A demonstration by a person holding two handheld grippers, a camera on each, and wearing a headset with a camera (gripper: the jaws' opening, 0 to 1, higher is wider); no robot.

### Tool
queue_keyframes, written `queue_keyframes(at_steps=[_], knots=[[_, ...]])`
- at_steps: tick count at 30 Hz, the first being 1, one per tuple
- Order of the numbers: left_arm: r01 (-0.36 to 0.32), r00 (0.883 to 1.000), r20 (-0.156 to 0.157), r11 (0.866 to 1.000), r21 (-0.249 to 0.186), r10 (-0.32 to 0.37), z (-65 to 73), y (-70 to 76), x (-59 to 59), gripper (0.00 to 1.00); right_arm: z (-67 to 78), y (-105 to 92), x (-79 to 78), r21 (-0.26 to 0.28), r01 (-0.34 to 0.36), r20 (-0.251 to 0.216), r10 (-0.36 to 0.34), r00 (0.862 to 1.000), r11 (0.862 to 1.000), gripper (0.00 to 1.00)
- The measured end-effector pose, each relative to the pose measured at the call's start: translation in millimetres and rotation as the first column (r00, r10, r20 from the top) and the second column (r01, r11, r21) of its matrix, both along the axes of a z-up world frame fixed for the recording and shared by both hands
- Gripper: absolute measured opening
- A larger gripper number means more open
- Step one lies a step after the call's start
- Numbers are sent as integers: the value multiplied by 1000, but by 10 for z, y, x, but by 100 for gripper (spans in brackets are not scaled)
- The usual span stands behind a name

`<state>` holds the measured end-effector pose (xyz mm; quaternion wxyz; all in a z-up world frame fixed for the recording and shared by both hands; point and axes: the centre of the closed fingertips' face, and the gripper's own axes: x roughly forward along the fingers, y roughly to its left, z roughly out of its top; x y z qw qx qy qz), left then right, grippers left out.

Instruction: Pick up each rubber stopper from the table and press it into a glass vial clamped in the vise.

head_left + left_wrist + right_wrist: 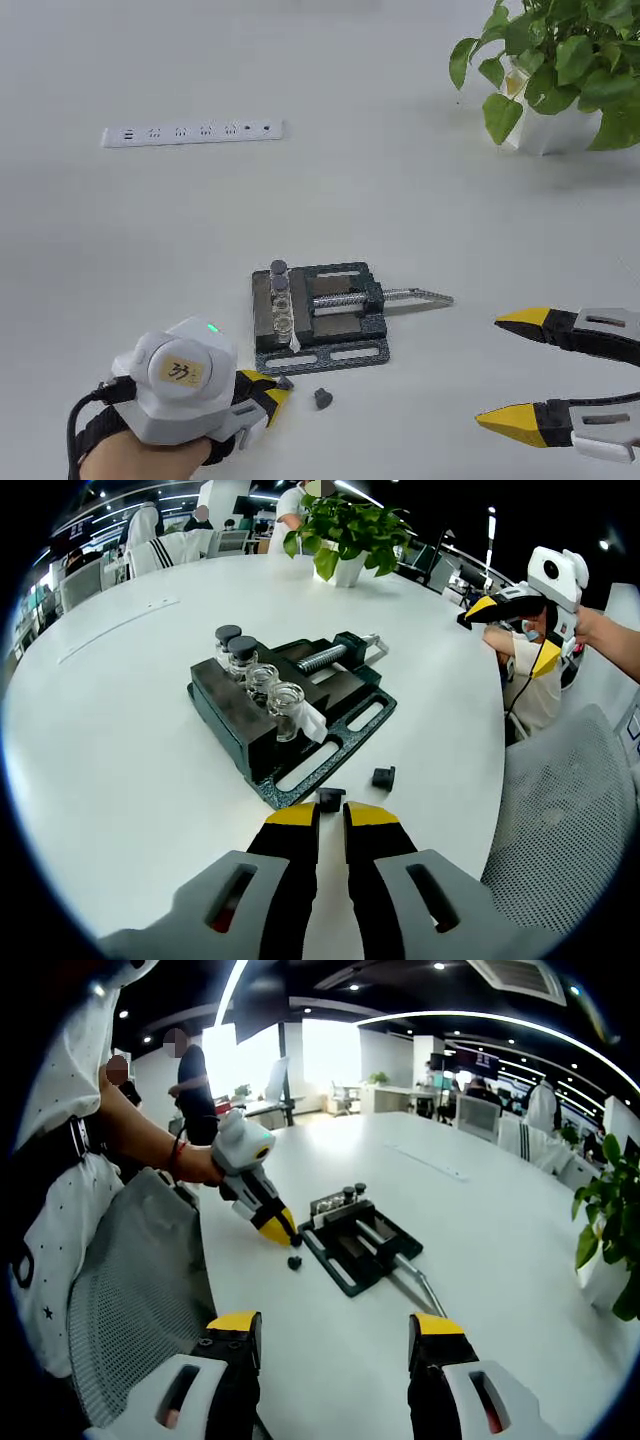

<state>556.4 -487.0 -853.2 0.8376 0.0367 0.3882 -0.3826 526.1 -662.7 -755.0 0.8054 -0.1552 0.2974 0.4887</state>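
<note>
A dark vise [340, 325] [250, 720] [355, 1240] clamps a row of glass vials [281, 300]. The two far vials [236, 643] carry dark stoppers, while the two near vials [275, 687] stand with bare mouths. My left gripper [280, 388] [331, 810] sits at the vise's near corner, shut on a small dark rubber stopper [330, 798] held at its tips. A second stopper [322, 398] [383, 777] lies loose on the table just to the right. My right gripper [488, 370] [336, 1325] hovers open and empty, well right of the vise.
The vise's screw handle [420, 297] sticks out to the right. A white power strip [192, 132] lies at the far left and a potted plant [560, 70] stands at the far right. A grey mesh chair [570, 820] is beside the round white table.
</note>
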Motion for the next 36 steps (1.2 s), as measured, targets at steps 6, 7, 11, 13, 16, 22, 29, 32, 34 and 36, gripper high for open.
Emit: queue_keyframes(at_steps=[6,7,11,13,16,22,29,32,34,36], knots=[[5,1000,-1,1000,5,-5,-9,15,6,5,9,11,12,3,0,5,0,1000,1000,56],[7,1000,0,1000,6,-7,-9,15,6,5,11,11,14,2,0,5,0,1000,1000,56],[19,1000,4,1000,12,-19,-17,15,7,4,5,16,10,-1,-5,2,5,1000,1000,56],[27,1000,8,999,18,-28,-18,15,9,4,5,18,7,-1,-7,3,7,1000,1000,56],[43,999,17,999,25,-44,-14,13,12,4,0,19,-3,-3,-12,-2,12,1000,1000,57],[67,997,29,997,25,-68,1,4,1,4,-17,32,-32,-14,-35,-10,35,999,999,59],[103,994,37,995,18,-103,74,-20,-31,3,1,72,-52,-19,-60,-11,60,998,998,58],[132,990,44,991,16,-133,159,-39,-63,3,50,106,-37,-16,-71,-5,71,997,997,57],[156,986,53,988,12,-157,220,-58,-80,3,91,140,-28,-16,-81,1,81,997,997,57],[180,982,63,984,9,-180,291,-78,-90,3,133,180,-24,-12,-92,9,92,996,996,57]])
